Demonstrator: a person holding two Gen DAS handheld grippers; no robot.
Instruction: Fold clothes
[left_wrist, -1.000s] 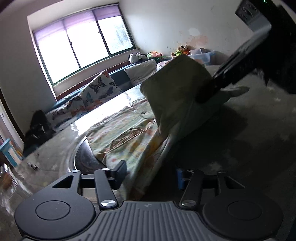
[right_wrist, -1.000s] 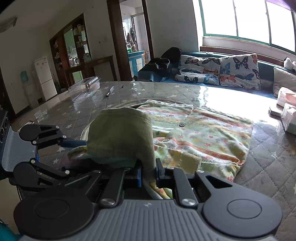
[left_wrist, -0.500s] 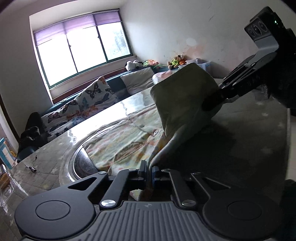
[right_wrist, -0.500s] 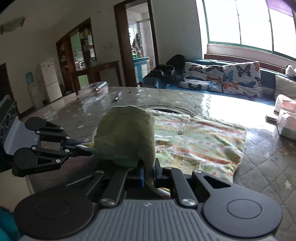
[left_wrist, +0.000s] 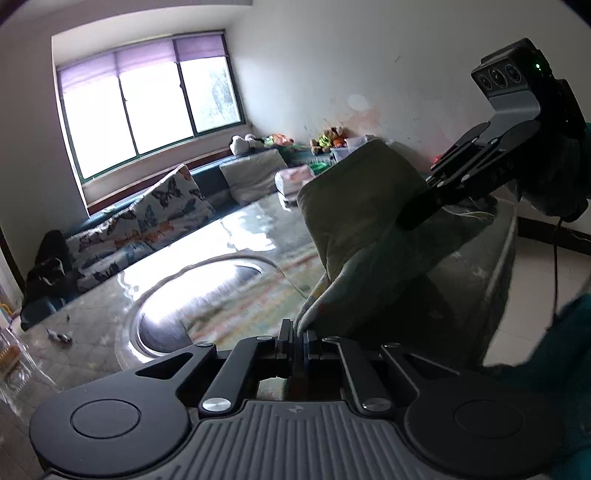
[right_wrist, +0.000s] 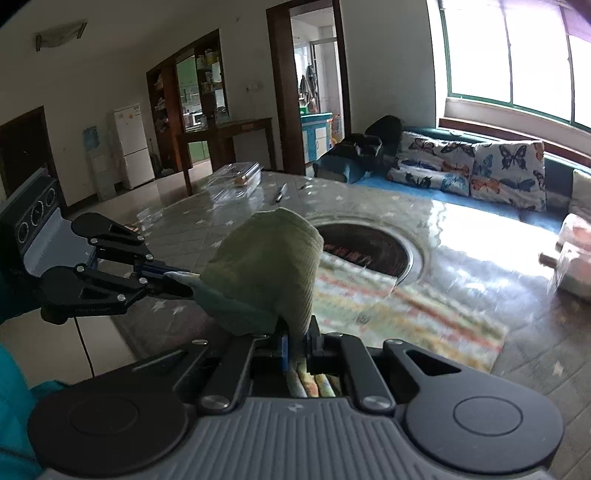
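A small floral garment (right_wrist: 399, 306) with pastel stripes and a green ribbed hem (right_wrist: 269, 266) lies partly on the table and partly lifted. My right gripper (right_wrist: 297, 338) is shut on the green hem, which bunches up over its fingers. My left gripper (left_wrist: 297, 338) is shut on another corner of the same garment (left_wrist: 354, 236), whose cloth stretches between the two tools. The left gripper (right_wrist: 173, 275) shows at the left of the right wrist view, and the right gripper (left_wrist: 417, 218) at the upper right of the left wrist view. The garment's lifted underside is hidden.
The table (right_wrist: 461, 229) has a glossy quilted cover and a round sunken opening (right_wrist: 369, 247) in its middle. A clear plastic box (right_wrist: 232, 177) and a pen (right_wrist: 280, 192) lie at its far side. A sofa with butterfly cushions (right_wrist: 480, 166) runs under the window.
My left gripper went from open to shut on the garment's corner. Both grippers have lifted and pulled the garment toward the table's near edge, uncovering the round opening.
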